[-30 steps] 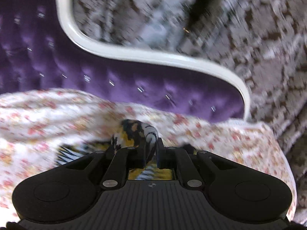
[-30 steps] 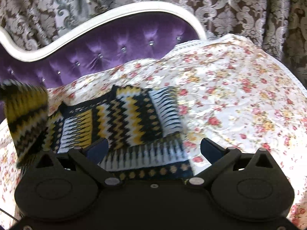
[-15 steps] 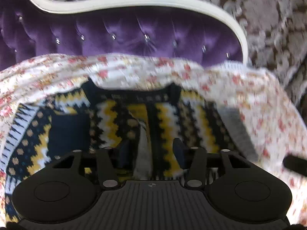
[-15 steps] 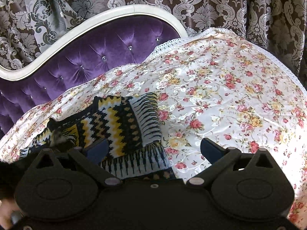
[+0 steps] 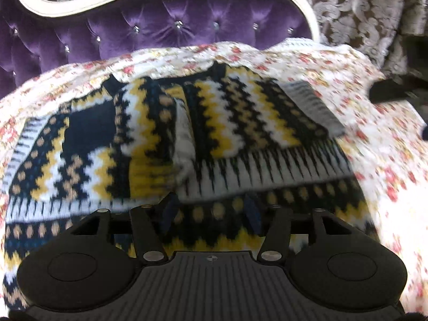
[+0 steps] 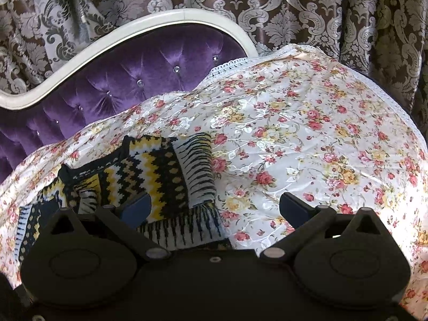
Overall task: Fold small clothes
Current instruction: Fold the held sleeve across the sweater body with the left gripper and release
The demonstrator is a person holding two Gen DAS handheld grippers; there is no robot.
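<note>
Nearest to me, my left gripper (image 5: 211, 211) hangs low over the sweater (image 5: 187, 139), its jaws partly apart and having just been opening; nothing is pinched between them, though the dotted black hem band of the knit lies right under and between my fingertips (image 5: 169, 210). The left view is blurred, so I cannot tell whether the tips touch the wool. My right gripper (image 6: 214, 208) stands with its jaws wide apart and empty: the left finger sits over the sweater's (image 6: 160, 182) near right corner, the right finger over bare bedspread (image 6: 307, 133).

Just beyond my left jaws the sweater lies spread flat on the flowered bedspread (image 5: 361, 123), zigzags of yellow, white and black running across it. A sleeve is folded in over the body on the left of my jaws, its yellow ribbed cuff straight ahead of my left fingertip; another sleeve is folded in on the right, its striped cuff lying toward the far right edge. The dark neckline lies at the far side, away from me. In the right view the garment sits ahead and to the left of my jaws.

Farther on, the bedspread ends against a purple tufted headboard (image 6: 149, 75) with a cream frame, and behind that hang patterned brown curtains (image 6: 294, 8).
</note>
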